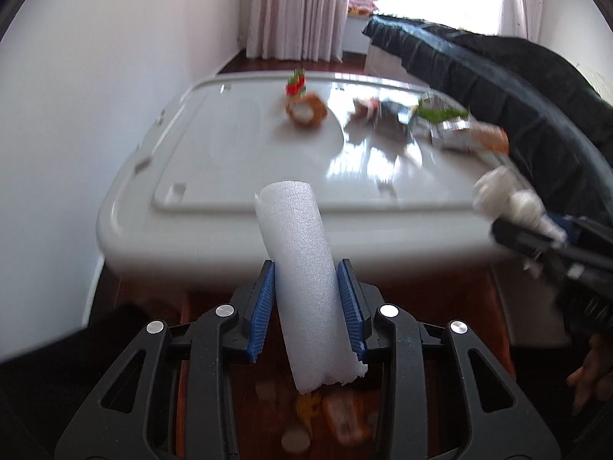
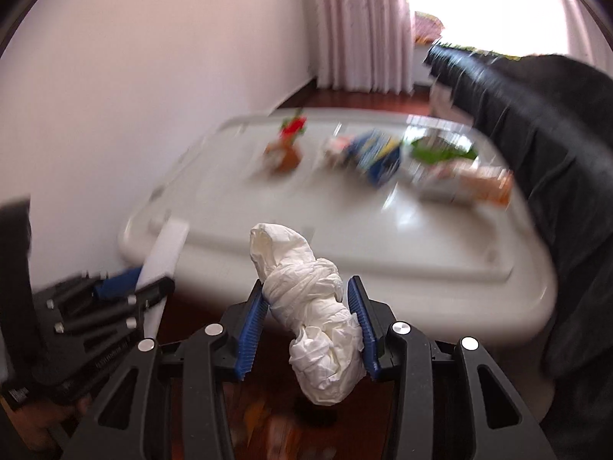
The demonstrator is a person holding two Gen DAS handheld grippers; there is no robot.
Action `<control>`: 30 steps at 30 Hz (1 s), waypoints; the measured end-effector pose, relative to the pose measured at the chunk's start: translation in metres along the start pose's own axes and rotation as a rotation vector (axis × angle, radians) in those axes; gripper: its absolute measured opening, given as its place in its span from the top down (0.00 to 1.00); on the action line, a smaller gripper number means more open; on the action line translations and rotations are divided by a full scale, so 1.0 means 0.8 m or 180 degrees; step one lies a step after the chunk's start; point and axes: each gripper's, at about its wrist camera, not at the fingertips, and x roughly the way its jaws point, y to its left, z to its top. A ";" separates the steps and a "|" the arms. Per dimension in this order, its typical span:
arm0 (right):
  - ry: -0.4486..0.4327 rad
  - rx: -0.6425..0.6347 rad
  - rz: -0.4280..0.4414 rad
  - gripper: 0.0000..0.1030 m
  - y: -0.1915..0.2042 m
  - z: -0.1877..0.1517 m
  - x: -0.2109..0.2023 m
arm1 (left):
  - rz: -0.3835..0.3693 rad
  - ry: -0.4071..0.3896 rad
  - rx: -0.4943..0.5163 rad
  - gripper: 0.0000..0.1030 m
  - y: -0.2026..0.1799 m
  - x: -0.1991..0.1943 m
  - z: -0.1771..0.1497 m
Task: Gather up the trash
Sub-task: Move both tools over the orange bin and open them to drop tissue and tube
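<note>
In the left wrist view my left gripper (image 1: 307,264) is shut on a white foam roll (image 1: 302,253), which stands tilted between the blue pads, off the near edge of the white table (image 1: 230,161). In the right wrist view my right gripper (image 2: 306,281) is shut on a crumpled white paper wad (image 2: 318,326). Each gripper shows in the other's view: the right gripper (image 1: 536,237) holding the wad (image 1: 502,195), and the left gripper (image 2: 115,299) holding the roll (image 2: 168,253). More trash lies on the table's far side: an orange-brown cup (image 1: 306,111), a red-green scrap (image 1: 295,83) and dark wrappers (image 1: 387,119).
A green packet (image 1: 440,113) and an orange packet (image 1: 490,138) lie at the table's right side. A dark cloth (image 1: 517,88) drapes along the right edge. White wall on the left, curtains (image 1: 299,7) behind. Blurred items (image 1: 337,414) lie on the brown floor below the grippers.
</note>
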 end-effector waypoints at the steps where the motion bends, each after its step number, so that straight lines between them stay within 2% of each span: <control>1: 0.0102 -0.0038 0.0004 0.58 0.009 -0.017 0.004 | -0.0017 0.0040 0.0006 0.68 0.001 -0.002 -0.011; 8: 0.0689 -0.0143 0.0063 0.58 0.042 -0.106 0.029 | -0.0075 0.0274 0.0001 0.68 0.004 0.000 -0.057; 10: 0.0777 -0.0165 0.0065 0.58 0.046 -0.117 0.034 | -0.0067 0.0293 -0.0016 0.68 0.006 0.003 -0.060; 16: 0.0808 -0.0196 -0.0032 0.57 0.044 -0.125 0.034 | -0.0029 0.0352 -0.0095 0.68 0.015 0.007 -0.063; 17: 0.0824 -0.0187 -0.0040 0.56 0.043 -0.126 0.035 | -0.0026 0.0364 -0.0104 0.67 0.016 0.008 -0.063; 18: 0.0844 -0.0171 -0.0048 0.50 0.042 -0.127 0.037 | -0.0040 0.0390 -0.0136 0.66 0.017 0.009 -0.063; 19: 0.0873 -0.0139 -0.0043 0.43 0.040 -0.129 0.038 | -0.0057 0.0403 -0.0180 0.60 0.018 0.009 -0.063; 20: 0.0889 -0.0104 -0.0046 0.31 0.039 -0.130 0.040 | -0.0079 0.0410 -0.0206 0.55 0.018 0.009 -0.063; 22: 0.0836 -0.0020 -0.0061 0.28 0.034 -0.128 0.037 | 0.0036 0.0419 -0.0230 0.29 0.018 0.008 -0.061; 26: 0.0702 0.0028 -0.0125 0.21 0.027 -0.120 0.029 | 0.0155 0.0299 -0.0133 0.26 0.011 0.000 -0.052; 30: 0.0570 0.0080 -0.0183 0.18 0.015 -0.101 0.020 | 0.0109 0.0152 -0.0042 0.22 0.004 -0.007 -0.036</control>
